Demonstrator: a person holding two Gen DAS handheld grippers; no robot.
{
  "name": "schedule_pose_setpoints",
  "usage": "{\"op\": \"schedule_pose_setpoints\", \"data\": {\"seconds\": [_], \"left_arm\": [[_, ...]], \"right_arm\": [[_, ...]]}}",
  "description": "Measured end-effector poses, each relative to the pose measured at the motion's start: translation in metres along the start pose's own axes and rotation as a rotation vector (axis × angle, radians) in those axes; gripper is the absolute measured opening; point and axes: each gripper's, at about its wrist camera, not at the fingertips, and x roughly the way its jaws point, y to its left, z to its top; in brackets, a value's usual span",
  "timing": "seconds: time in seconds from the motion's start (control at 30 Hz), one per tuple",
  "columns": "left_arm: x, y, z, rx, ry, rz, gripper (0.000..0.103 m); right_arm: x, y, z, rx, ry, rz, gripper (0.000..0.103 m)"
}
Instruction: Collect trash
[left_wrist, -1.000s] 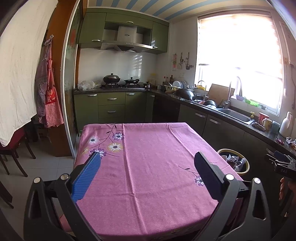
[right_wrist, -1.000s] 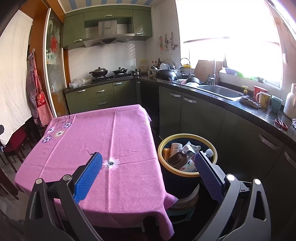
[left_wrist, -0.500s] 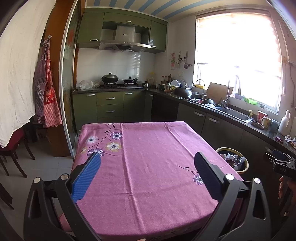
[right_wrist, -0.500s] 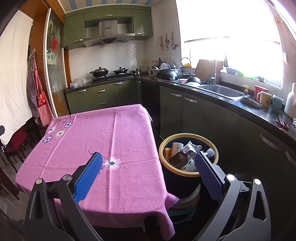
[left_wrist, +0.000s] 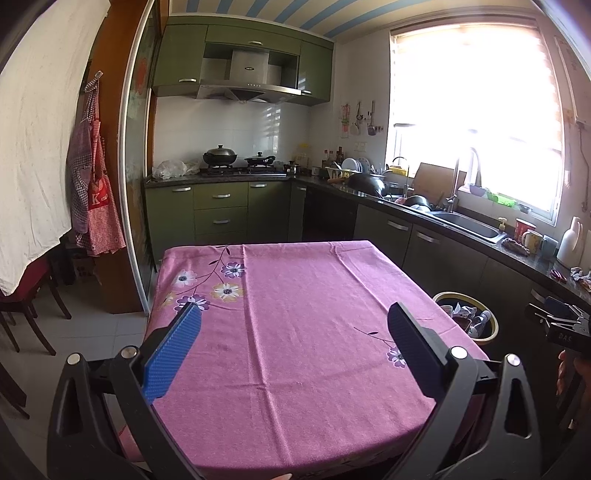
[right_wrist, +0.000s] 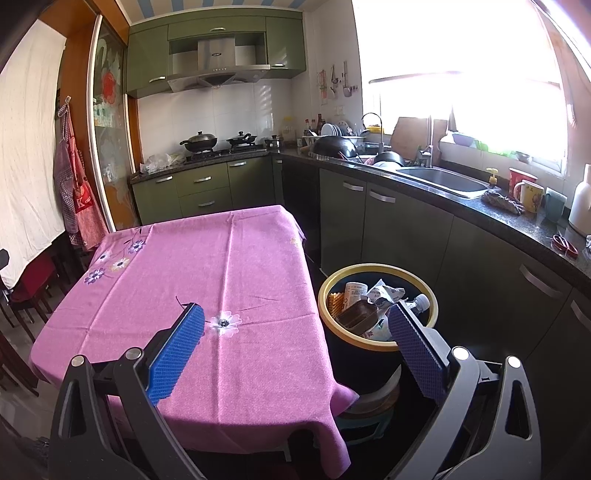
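Left gripper (left_wrist: 293, 343) and right gripper (right_wrist: 295, 332) both spread, empty. Worktop (right_wrist: 207, 258) ahead bare; full bin (right_wrist: 376, 295) right of right gripper. Risk: overfilled trash spilling if knocked.

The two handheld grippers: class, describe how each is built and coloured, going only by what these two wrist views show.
Both look alike. The left gripper and the right gripper each have a black plastic frame of triangular, cut-out arms joined with round silver bolts. Each carries two flat rectangular fingers faced with blue, finely dimpled pads. No cables or sleeves show. White lettering on the right gripper's body in the left view is too small to read.
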Motion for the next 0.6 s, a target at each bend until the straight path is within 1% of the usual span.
{"op": "schedule_pose_setpoints", "data": {"seconds": [0.13, 0.6], "left_arm": [[0.0008, 0.0003, 0.0009, -0.006, 0.004, -0.011, 0.096], [0.0028, -0.001, -0.0002, 0.0, 0.013, -0.005, 0.096]], "right_arm": [[-0.0003, -0.0003, 0.0003, 0.0, 0.0, 0.0, 0.098], [0.0023, 0.0021, -0.0021, -0.001, 0.005, 0.001, 0.098]]}}
